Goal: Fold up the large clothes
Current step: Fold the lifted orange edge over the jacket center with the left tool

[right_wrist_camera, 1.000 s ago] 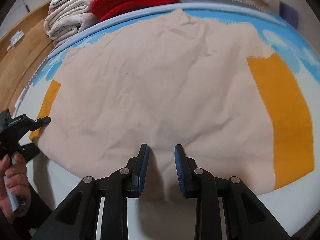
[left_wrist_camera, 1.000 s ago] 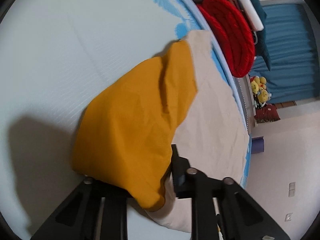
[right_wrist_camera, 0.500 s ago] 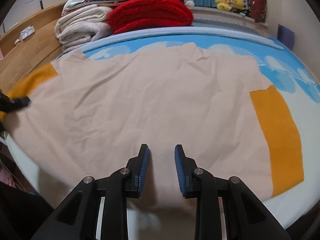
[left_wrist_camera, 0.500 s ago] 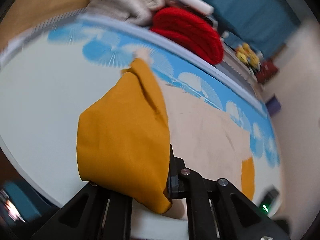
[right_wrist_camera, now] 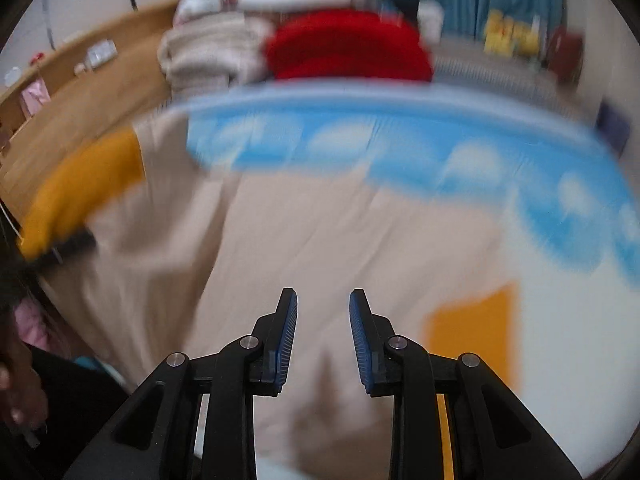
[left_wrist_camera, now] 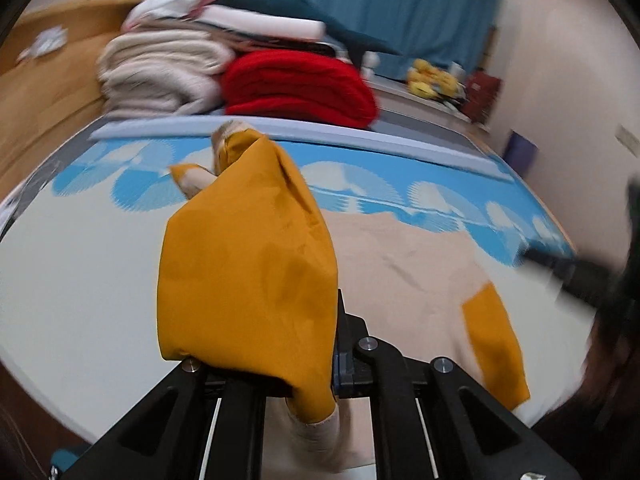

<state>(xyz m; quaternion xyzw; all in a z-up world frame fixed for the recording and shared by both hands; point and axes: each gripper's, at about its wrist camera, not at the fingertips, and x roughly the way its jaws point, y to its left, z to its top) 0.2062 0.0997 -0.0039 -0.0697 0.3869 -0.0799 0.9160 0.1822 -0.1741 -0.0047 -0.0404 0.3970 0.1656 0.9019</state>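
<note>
left wrist view: the left gripper (left_wrist_camera: 304, 364) has its jaws clenched on the orange sleeve (left_wrist_camera: 248, 280) of a cream shirt (left_wrist_camera: 404, 276), and the sleeve drapes up and over the jaws, lifted off the bed (left_wrist_camera: 80, 264). lifting it this way seems meant to carry the sleeve across onto the shirt's body, the first fold. the rest of the shirt lies flat on the bed's blue-patterned cover, its other orange sleeve (left_wrist_camera: 494, 344) spread to the right. a stack of folded cream blankets (left_wrist_camera: 160, 76) and a red blanket (left_wrist_camera: 296, 88) sit at the far edge of the bed, out of the way.

right wrist view: heavily blurred. the right gripper (right_wrist_camera: 323, 336) hangs over the shirt's (right_wrist_camera: 304, 248) near hem with its jaws released and nothing between them, probably ready to pin or take the hem. the lifted sleeve (right_wrist_camera: 88, 184) shows raised at left, the flat one (right_wrist_camera: 476, 344) at lower right.
</note>
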